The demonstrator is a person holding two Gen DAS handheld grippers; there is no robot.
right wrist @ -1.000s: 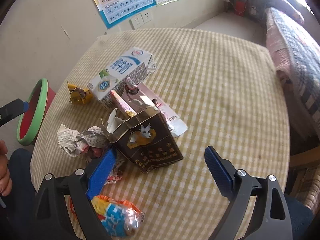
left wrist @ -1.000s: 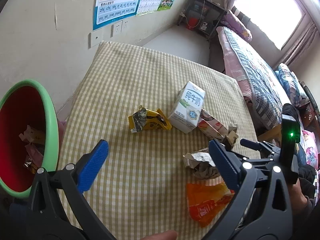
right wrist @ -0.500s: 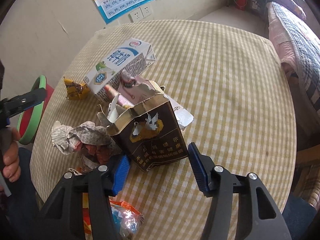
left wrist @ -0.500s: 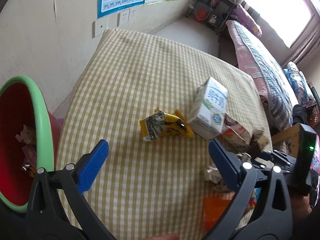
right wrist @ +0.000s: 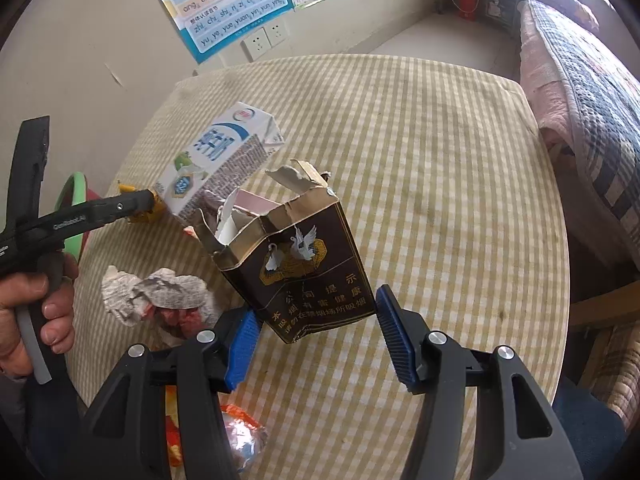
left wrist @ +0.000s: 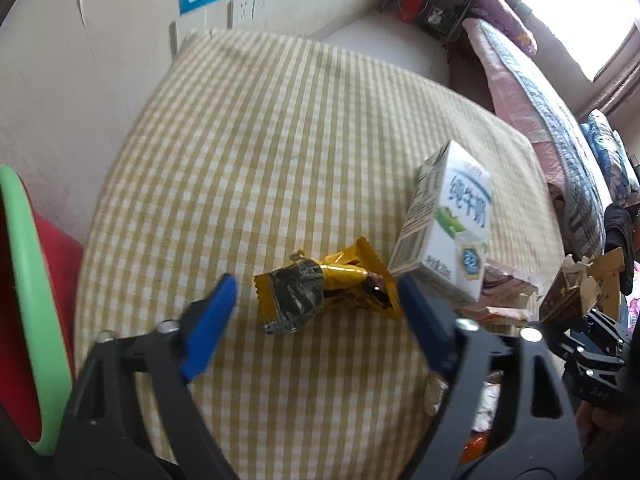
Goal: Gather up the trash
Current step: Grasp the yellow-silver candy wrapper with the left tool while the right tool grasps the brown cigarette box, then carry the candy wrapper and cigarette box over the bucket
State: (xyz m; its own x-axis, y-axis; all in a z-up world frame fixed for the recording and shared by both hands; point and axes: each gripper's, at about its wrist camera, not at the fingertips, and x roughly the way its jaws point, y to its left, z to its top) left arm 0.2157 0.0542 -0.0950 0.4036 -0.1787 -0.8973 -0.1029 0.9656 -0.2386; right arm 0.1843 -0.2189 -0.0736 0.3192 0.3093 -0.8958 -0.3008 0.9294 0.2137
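Note:
A yellow foil wrapper (left wrist: 324,288) lies on the checked table, between the open blue fingers of my left gripper (left wrist: 318,320), close in front of them. A white milk carton (left wrist: 452,224) stands just right of it. My right gripper (right wrist: 316,332) is shut on the bottom of a torn brown cigarette box (right wrist: 296,264) and holds it tilted above the table; the box also shows in the left wrist view (left wrist: 568,292). The carton (right wrist: 216,164), a crumpled paper ball (right wrist: 156,292) and an orange wrapper (right wrist: 224,436) show in the right wrist view.
A red bin with a green rim (left wrist: 24,304) stands off the table's left edge. A pink packet (left wrist: 504,284) lies behind the carton. The wall with sockets and posters is beyond the table (right wrist: 420,128); a bed (right wrist: 592,64) is at right.
My left gripper has moved forward and down onto the yellow wrapper and narrowed. My right gripper closed on the brown box and lifted it off the table.

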